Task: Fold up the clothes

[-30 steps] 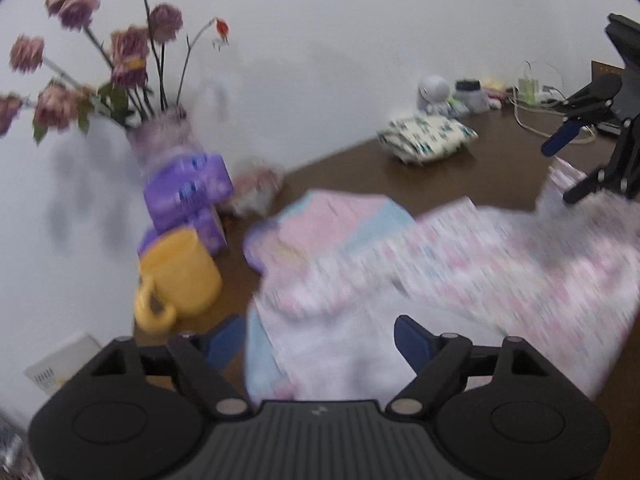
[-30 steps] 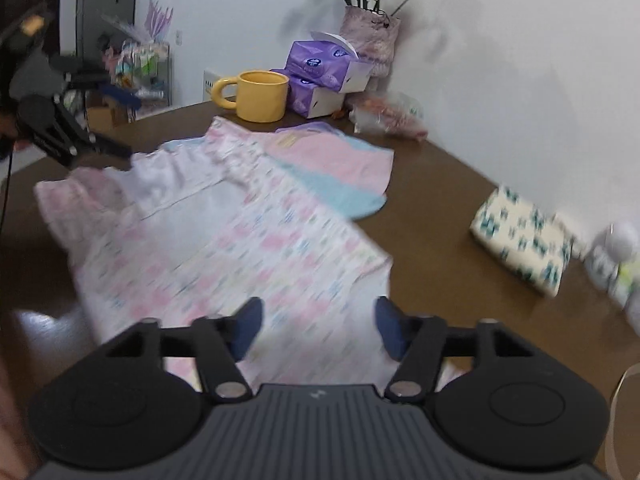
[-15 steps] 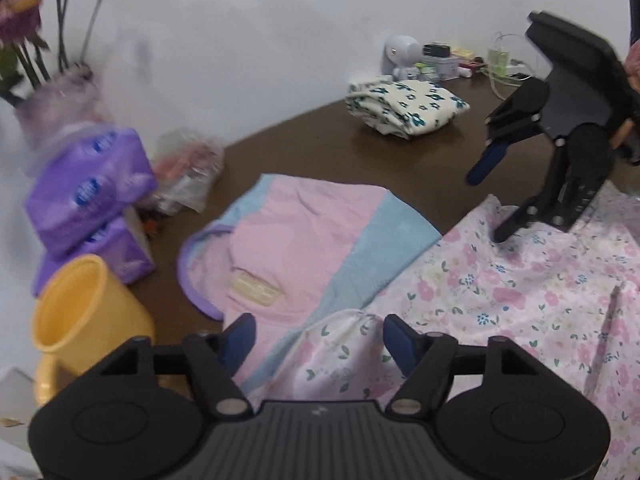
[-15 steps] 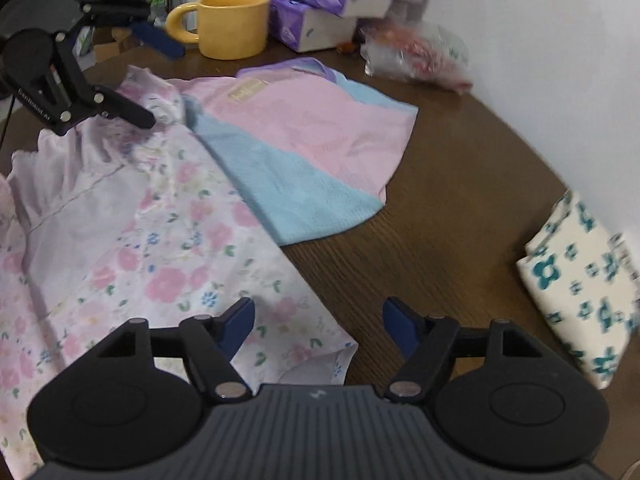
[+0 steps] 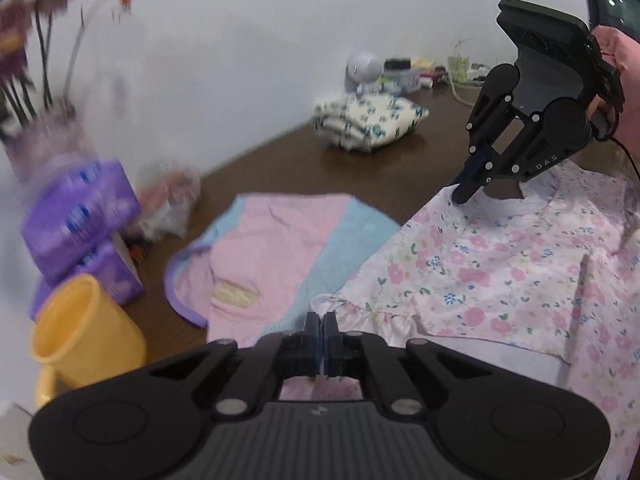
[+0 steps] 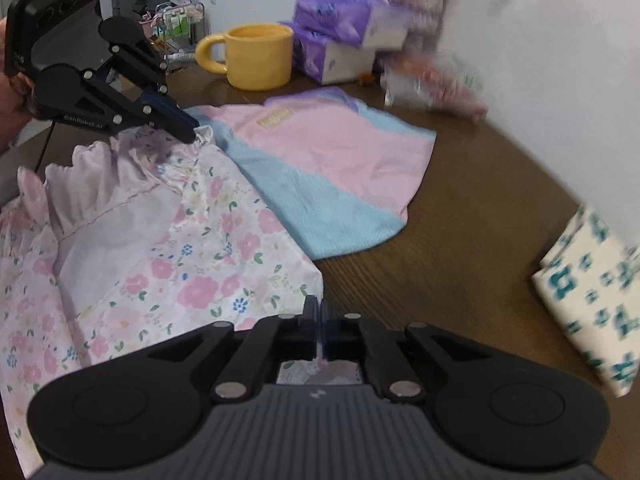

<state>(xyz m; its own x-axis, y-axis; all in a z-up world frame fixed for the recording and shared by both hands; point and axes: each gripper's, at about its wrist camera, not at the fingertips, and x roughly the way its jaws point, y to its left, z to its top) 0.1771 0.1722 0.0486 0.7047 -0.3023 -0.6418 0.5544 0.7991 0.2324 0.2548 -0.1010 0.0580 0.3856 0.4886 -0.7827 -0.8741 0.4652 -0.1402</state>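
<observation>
A pink floral garment [image 5: 500,264] with ruffled sleeves lies spread on the brown table [image 5: 280,168]. My left gripper [image 5: 321,320] is shut, pinching the ruffled sleeve edge at the garment's near corner. Across the cloth, my right gripper [image 5: 464,196] is shut on the far corner by the neckline. In the right wrist view the right gripper [image 6: 320,308] pinches the floral garment [image 6: 168,248] at its near corner, with fabric showing between the fingers. There the left gripper [image 6: 190,132] grips the ruffle at the far end. A pink-and-blue garment [image 5: 280,248] lies flat partly under the floral one.
A folded white-and-teal cloth [image 5: 368,124] sits near the wall. A yellow mug [image 5: 84,340], purple tissue packs [image 5: 80,216], a plastic bag [image 5: 168,196] and a flower vase [image 5: 44,136] crowd the left end. Small items and cables lie at the back right.
Both grippers came down onto the floral garment and went from wide open to shut on its edges. The garment now lies flatter across the table.
</observation>
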